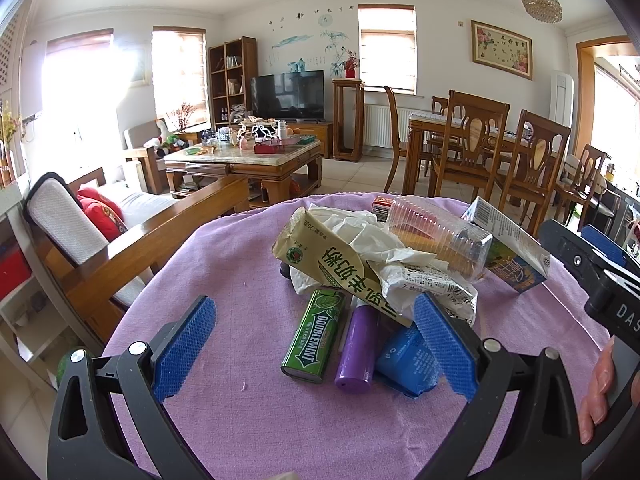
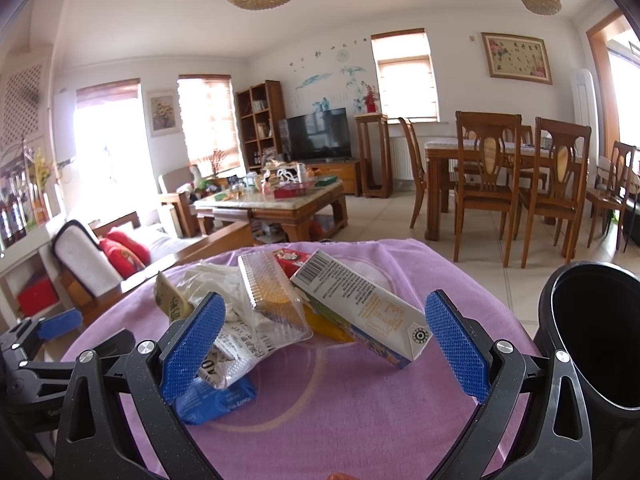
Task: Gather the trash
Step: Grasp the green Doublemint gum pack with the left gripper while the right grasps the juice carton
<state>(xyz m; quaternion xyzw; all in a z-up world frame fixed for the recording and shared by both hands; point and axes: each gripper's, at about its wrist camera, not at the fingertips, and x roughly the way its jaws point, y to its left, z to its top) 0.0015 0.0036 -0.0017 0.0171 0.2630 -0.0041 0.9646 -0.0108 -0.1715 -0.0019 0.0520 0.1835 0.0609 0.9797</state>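
- Two grippers stand over a heap of trash on the purple cloth (image 1: 224,264).
- Left wrist view: left gripper (image 1: 316,348) has jaws spread, empty, low before the heap. Green tin (image 1: 314,336) reads "DOUBLEMINT"; purple tube (image 1: 357,350) just beside it; cream packet (image 1: 328,264) bears Chinese print.
- Right wrist view: right gripper (image 2: 326,346) has jaws spread, empty. White carton (image 2: 360,304) shows a barcode, tilted on the heap; black bin (image 2: 592,340) at right.
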